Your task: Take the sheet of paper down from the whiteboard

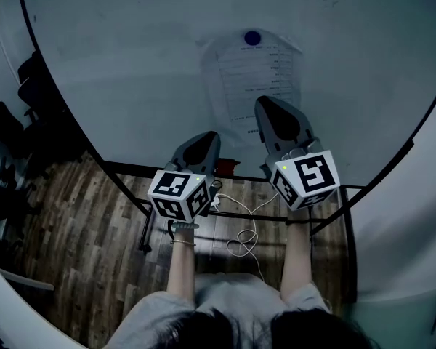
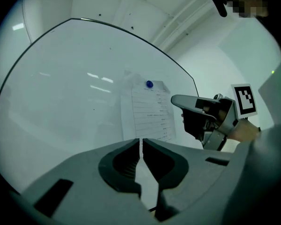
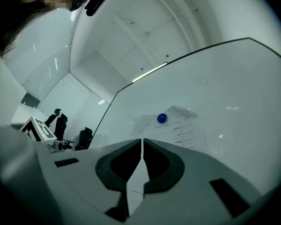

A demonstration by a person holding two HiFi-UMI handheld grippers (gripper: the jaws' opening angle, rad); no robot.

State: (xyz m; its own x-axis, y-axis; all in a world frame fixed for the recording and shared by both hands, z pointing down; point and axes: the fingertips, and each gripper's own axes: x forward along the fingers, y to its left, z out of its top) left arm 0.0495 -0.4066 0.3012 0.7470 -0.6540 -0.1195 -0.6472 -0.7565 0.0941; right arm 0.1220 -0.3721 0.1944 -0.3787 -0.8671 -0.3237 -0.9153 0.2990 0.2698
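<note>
A printed sheet of paper [image 1: 251, 82] hangs on the whiteboard [image 1: 131, 64], pinned at its top by a round blue magnet [image 1: 252, 38]. My right gripper [image 1: 265, 106] is raised in front of the sheet's lower part, jaws shut with nothing between them. My left gripper [image 1: 203, 138] is lower and to the left, below the sheet's bottom left corner, also shut and empty. In the left gripper view the sheet [image 2: 150, 111] and magnet [image 2: 149, 84] lie ahead, with the right gripper [image 2: 178, 100] at the right. The right gripper view shows the magnet [image 3: 162, 118] and sheet [image 3: 180, 132] just above its shut jaws.
The whiteboard stands on a black frame [image 1: 225, 177] over a wooden floor [image 1: 87, 224]. A white cable [image 1: 243, 227] lies on the floor by the person's arms. Dark office chairs [image 1: 7, 133] stand at the left.
</note>
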